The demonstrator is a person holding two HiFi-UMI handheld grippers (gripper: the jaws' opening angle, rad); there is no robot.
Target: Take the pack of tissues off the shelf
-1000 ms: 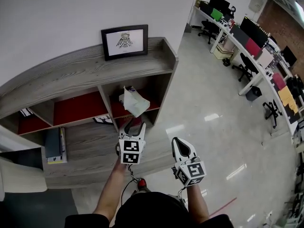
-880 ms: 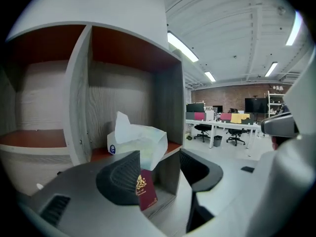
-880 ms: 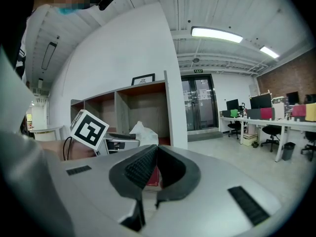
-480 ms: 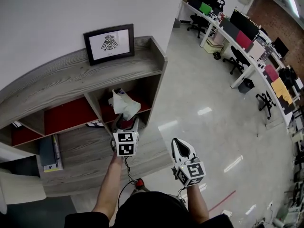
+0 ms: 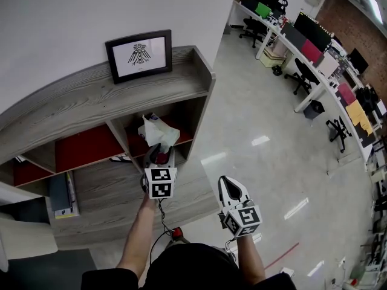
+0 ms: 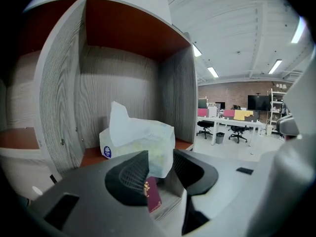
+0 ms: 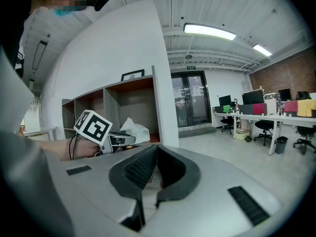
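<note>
Soft pack of tissues (image 6: 143, 139) pinched in the shelf's right-end compartment

The crinkly white plastic pack, one sheet poking up, sits at the front edge of the red floor in the gray wood-grain shelf (image 5: 78, 101). The left gripper (image 6: 160, 153) has just been closing, and its ribbed pads nip the pack's near corner. The right gripper (image 7: 157, 147) hangs beside it, jaws pressed together, empty.

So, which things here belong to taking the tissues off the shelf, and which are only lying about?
For the job: pack of tissues, shelf, left gripper (jaws just closing on the pack's corner).
Lying about: framed picture, books, dark red booklet, desks, chairs, right gripper (shut, empty).
</note>
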